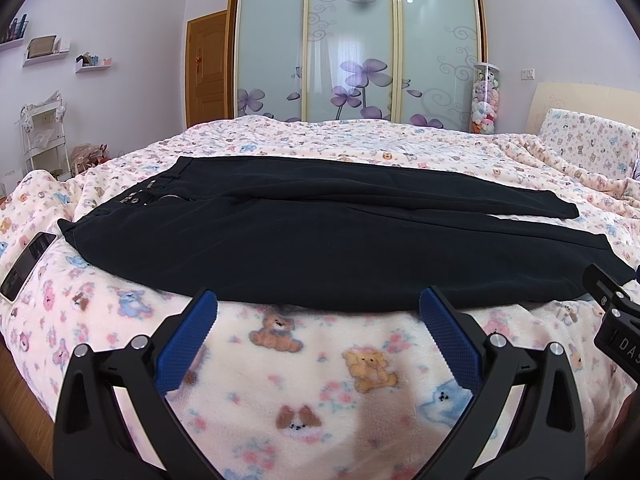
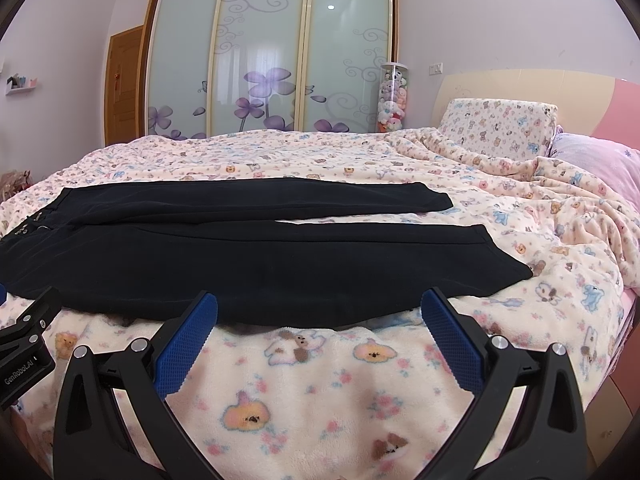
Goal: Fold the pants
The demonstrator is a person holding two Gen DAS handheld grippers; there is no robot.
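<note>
Black pants [image 1: 320, 240] lie spread flat across the bed, waistband with metal studs to the left, both legs running to the right; they also show in the right wrist view [image 2: 256, 256]. My left gripper [image 1: 318, 300] is open and empty, its blue pads just short of the near edge of the pants around the seat and thigh. My right gripper [image 2: 319, 302] is open and empty, just short of the near leg's lower edge. The far leg's cuff [image 2: 436, 200] and the near leg's cuff [image 2: 504, 260] lie apart.
A bear-print fleece blanket [image 1: 320, 380] covers the bed. A phone [image 1: 28, 264] lies on the bed left of the waistband. Pillows [image 2: 500, 124] and a headboard stand at the right. A sliding wardrobe [image 1: 356, 48] stands behind the bed. The right gripper's body shows at the left view's edge [image 1: 616, 320].
</note>
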